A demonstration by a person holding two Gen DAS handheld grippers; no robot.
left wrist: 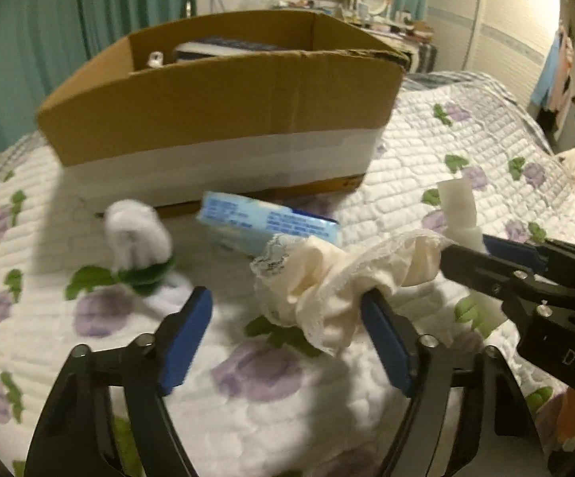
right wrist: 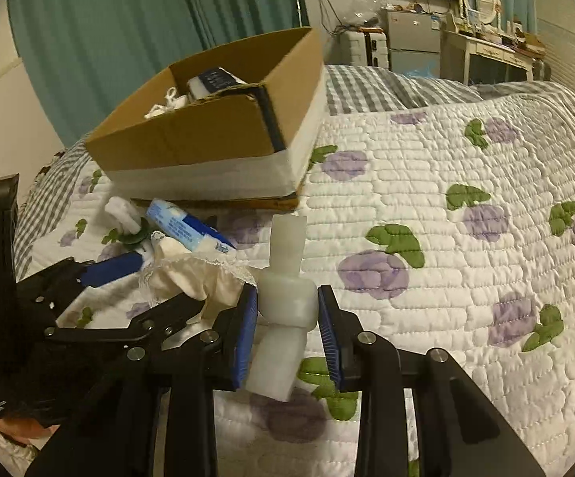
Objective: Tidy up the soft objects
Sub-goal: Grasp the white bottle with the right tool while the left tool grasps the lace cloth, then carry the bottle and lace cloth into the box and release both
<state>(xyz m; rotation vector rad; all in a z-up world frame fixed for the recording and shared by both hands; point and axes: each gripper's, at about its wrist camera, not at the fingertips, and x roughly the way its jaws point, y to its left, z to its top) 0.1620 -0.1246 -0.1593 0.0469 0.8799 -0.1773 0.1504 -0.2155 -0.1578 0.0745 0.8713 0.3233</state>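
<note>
My left gripper (left wrist: 287,310) is open above the quilt; a cream lace-edged cloth (left wrist: 327,278) lies against its right finger. My right gripper (right wrist: 287,310) is shut on a white folded cloth roll (right wrist: 285,298), held upright; it shows at the right of the left wrist view (left wrist: 456,206). A white soft item with green leaves (left wrist: 136,234) and a blue-and-white tissue pack (left wrist: 263,222) lie in front of the cardboard box (left wrist: 224,111). The box holds a blue-white pack (right wrist: 216,79) and small white things.
The quilted bedspread with purple flowers (right wrist: 446,238) stretches to the right. A grey checked sheet (right wrist: 367,87) lies behind the box. Teal curtains, a dresser with a mirror and a small fridge stand at the back.
</note>
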